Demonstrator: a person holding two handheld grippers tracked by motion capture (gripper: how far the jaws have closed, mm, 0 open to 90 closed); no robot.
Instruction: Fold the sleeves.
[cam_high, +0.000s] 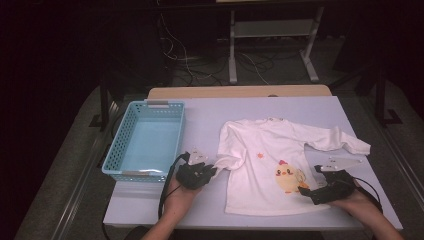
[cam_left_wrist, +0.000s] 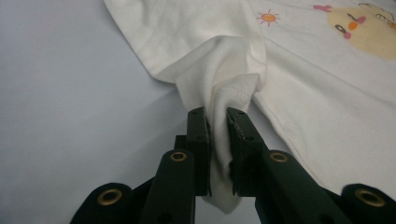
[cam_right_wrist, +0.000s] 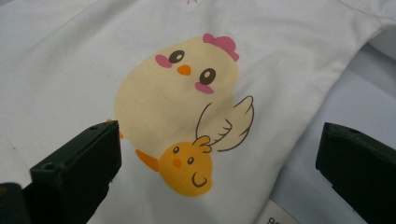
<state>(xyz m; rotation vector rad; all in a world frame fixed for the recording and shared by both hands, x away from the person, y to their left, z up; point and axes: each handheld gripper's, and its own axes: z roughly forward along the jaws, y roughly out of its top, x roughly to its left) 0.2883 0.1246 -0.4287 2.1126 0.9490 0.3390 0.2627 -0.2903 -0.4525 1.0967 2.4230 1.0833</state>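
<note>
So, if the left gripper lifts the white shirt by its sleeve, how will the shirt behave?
Probably floppy: the sleeve already bunches and folds where the left gripper pinches it. The white shirt looks thin and light, so it should drape and trail rather than rise flat. Likely not fragile, and the cloth seems unlikely to slip.

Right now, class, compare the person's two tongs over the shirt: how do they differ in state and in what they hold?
The left tongs are shut, pinching a bunched sleeve cuff of the white shirt; the right tongs stand wide open, holding nothing. The left sit at the shirt's sleeve edge; the right hover over its chick print near the hem. Both have black jaws.
</note>
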